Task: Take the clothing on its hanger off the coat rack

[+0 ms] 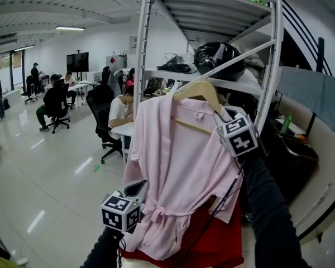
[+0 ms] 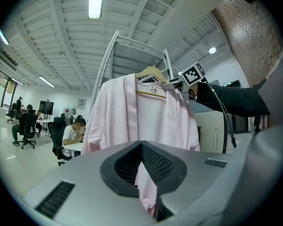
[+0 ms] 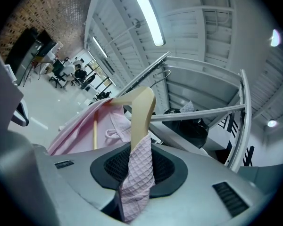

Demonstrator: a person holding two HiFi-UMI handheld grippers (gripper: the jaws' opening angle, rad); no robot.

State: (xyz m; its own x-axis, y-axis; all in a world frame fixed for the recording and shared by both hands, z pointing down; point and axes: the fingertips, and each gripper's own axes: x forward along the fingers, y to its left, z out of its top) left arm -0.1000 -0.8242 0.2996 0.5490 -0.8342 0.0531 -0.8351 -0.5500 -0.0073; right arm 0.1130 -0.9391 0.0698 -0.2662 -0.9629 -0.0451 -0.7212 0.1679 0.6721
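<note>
Your left gripper [image 1: 136, 191] sat nearest, low in the head view, its jaws pinched together on a fold of the pink robe [image 1: 178, 166] near the tied belt. In the left gripper view, that same fold ran down between the two pads of the left gripper [image 2: 144, 175].

Your right gripper [image 1: 221, 119] was higher up, on the robe's shoulder. Its jaws stood narrow, clamped on the end of the wooden hanger [image 1: 198, 91] with the pink cloth wrapped over it, as the right gripper view showed [image 3: 137, 171].

The robe hung full length on the hanger in front of the white coat rack [image 1: 145, 49]. The hanger's top was just beside the slanting rail [image 1: 240, 56]; you could not tell whether the hook bore on it. A red cloth [image 1: 212, 244] lay below the hem.
</note>
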